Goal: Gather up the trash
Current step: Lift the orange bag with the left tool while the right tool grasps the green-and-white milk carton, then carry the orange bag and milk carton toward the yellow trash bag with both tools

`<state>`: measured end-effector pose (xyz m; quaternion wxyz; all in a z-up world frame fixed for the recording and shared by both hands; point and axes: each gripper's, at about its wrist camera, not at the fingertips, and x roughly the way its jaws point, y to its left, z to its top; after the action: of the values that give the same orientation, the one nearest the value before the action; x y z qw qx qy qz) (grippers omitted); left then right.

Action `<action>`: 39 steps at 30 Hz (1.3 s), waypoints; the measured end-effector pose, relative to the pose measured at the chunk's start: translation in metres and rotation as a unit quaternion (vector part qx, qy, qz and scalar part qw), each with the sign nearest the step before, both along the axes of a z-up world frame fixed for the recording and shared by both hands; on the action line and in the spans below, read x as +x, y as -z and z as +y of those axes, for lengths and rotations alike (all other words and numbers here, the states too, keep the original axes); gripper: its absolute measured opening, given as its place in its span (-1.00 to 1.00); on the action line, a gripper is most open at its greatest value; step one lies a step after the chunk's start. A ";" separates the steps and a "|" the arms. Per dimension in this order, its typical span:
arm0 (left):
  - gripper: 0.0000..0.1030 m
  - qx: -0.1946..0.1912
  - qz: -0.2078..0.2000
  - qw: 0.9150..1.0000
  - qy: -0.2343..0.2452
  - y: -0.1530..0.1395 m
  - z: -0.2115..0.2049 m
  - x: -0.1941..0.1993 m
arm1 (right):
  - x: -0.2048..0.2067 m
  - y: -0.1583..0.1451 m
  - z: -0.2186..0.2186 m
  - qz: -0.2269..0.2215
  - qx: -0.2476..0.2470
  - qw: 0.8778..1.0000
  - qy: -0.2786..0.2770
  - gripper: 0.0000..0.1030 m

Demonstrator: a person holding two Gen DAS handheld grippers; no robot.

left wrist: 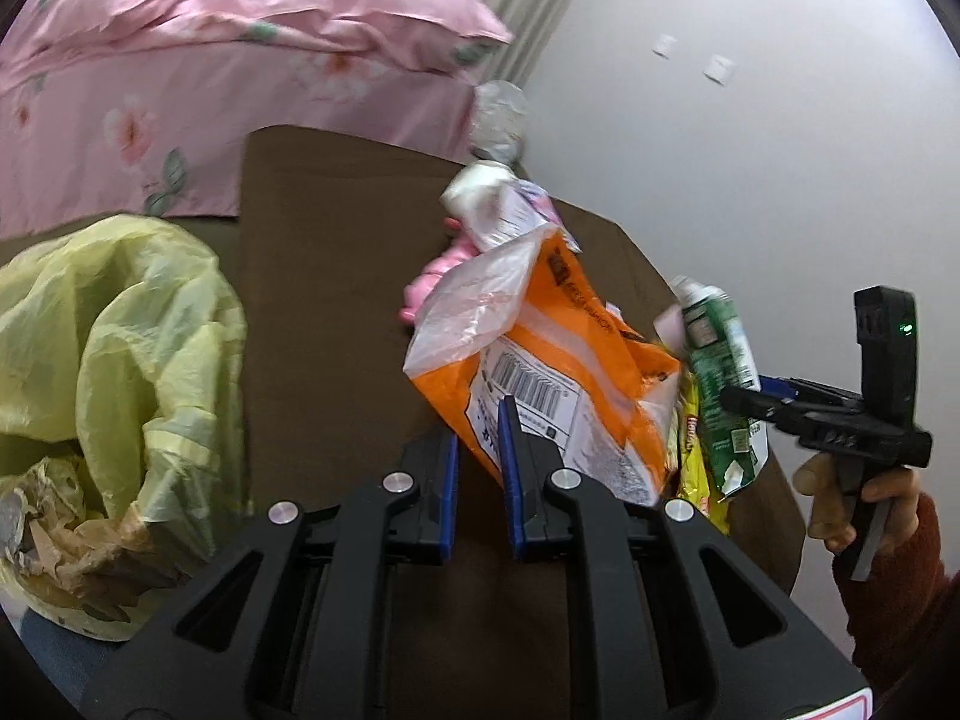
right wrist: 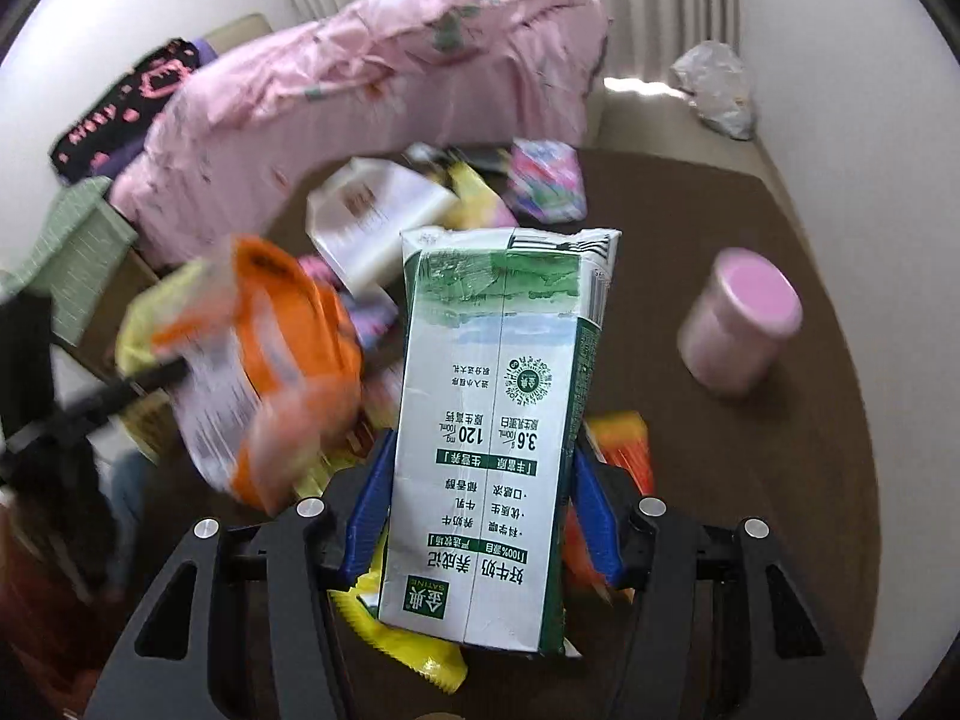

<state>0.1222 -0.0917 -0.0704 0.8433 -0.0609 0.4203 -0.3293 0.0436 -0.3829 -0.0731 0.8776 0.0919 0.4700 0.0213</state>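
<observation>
My left gripper (left wrist: 479,420) is shut on the lower corner of an orange and white snack bag (left wrist: 558,360), held above the brown table (left wrist: 336,276). The bag also shows blurred in the right wrist view (right wrist: 264,360). My right gripper (right wrist: 480,480) is shut on a green and white milk carton (right wrist: 498,420), which stands upright between the blue pads. The carton also shows in the left wrist view (left wrist: 720,378), with the right gripper (left wrist: 756,399) at the right. A yellow-lined trash bin (left wrist: 114,360) with crumpled waste stands at the left.
A pink cup (right wrist: 741,324), a white carton (right wrist: 378,216), a colourful wrapper (right wrist: 546,180), yellow packets (right wrist: 408,648) and an orange packet (right wrist: 624,444) lie on the table. A pink quilt (left wrist: 210,60) is behind. A crumpled clear bag (right wrist: 714,90) sits by the wall.
</observation>
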 end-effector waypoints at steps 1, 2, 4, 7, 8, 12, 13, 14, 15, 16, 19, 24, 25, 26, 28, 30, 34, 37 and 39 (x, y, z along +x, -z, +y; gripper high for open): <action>-0.76 0.002 -0.006 1.000 0.003 -0.001 -0.002 -0.003 | -0.007 0.005 -0.003 0.000 -0.007 1.000 0.006 0.01; -0.71 0.003 -0.009 1.000 0.004 -0.001 -0.003 -0.006 | -0.013 0.006 -0.004 -0.007 -0.011 1.000 0.008 0.01; -0.55 0.002 -0.012 1.000 0.002 -0.003 -0.002 -0.009 | -0.020 0.006 -0.005 -0.031 -0.022 0.999 -0.004 0.03; -0.40 -0.001 -0.016 1.000 -0.013 -0.005 0.001 -0.009 | -0.022 0.002 -0.002 -0.036 -0.066 0.997 -0.011 0.11; -0.37 -0.001 -0.017 1.000 -0.020 -0.006 0.003 -0.009 | -0.023 0.001 0.001 -0.038 -0.072 0.997 -0.019 0.11; -0.29 -0.006 -0.027 0.999 -0.045 -0.010 0.011 -0.007 | -0.007 -0.001 0.000 -0.026 -0.056 0.998 -0.019 0.11; -0.26 -0.008 -0.030 0.998 -0.048 -0.011 0.013 -0.008 | -0.002 0.000 -0.003 -0.019 -0.048 0.999 -0.015 0.11; -0.23 -0.009 -0.033 0.998 -0.052 -0.013 0.016 -0.010 | 0.003 0.001 -0.004 -0.011 -0.042 0.999 -0.013 0.11; -0.22 -0.011 -0.035 0.998 -0.054 -0.014 0.018 -0.010 | 0.007 0.003 -0.006 -0.002 -0.036 0.999 -0.011 0.11; -0.20 -0.013 -0.038 0.998 -0.057 -0.015 0.020 -0.010 | 0.017 0.007 -0.011 0.014 -0.029 0.999 -0.009 0.11; -0.16 -0.017 -0.035 0.997 -0.063 -0.014 0.024 -0.009 | 0.028 0.011 -0.015 0.021 -0.018 1.000 -0.003 0.11; 0.05 -0.024 -0.033 0.997 -0.068 -0.008 0.026 -0.009 | 0.013 -0.016 -0.004 -0.040 -0.030 0.999 -0.023 0.08; 0.08 -0.028 -0.031 0.997 -0.065 -0.008 0.025 -0.009 | 0.008 -0.023 -0.003 -0.055 -0.030 0.998 -0.024 0.08; 0.09 -0.029 -0.029 0.997 -0.063 -0.007 0.024 -0.009 | 0.001 -0.031 -0.002 -0.076 -0.031 0.996 -0.026 0.07; 0.09 -0.025 -0.025 0.997 -0.065 -0.006 0.020 -0.007 | -0.012 -0.042 0.002 -0.105 -0.036 0.993 -0.030 0.07; 0.09 -0.024 -0.025 0.997 -0.067 -0.006 0.015 -0.004 | -0.020 -0.047 0.005 -0.122 -0.045 0.991 -0.029 0.07; 0.09 -0.004 -0.015 0.997 -0.082 -0.005 0.001 0.008 | -0.032 -0.048 0.013 -0.150 -0.056 0.987 -0.027 0.07; -0.38 -0.006 0.010 0.996 -0.085 -0.002 -0.005 0.018 | -0.035 -0.050 0.016 -0.158 -0.053 0.986 -0.026 0.07; -0.58 -0.013 0.012 0.996 -0.083 -0.006 -0.005 0.019 | -0.038 -0.054 0.017 -0.167 -0.054 0.984 -0.025 0.07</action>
<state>0.1409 -0.0971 -0.0649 0.8617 -0.1107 0.4200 -0.2624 0.0055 -0.3657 -0.0194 0.9466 0.0281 0.3194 0.0327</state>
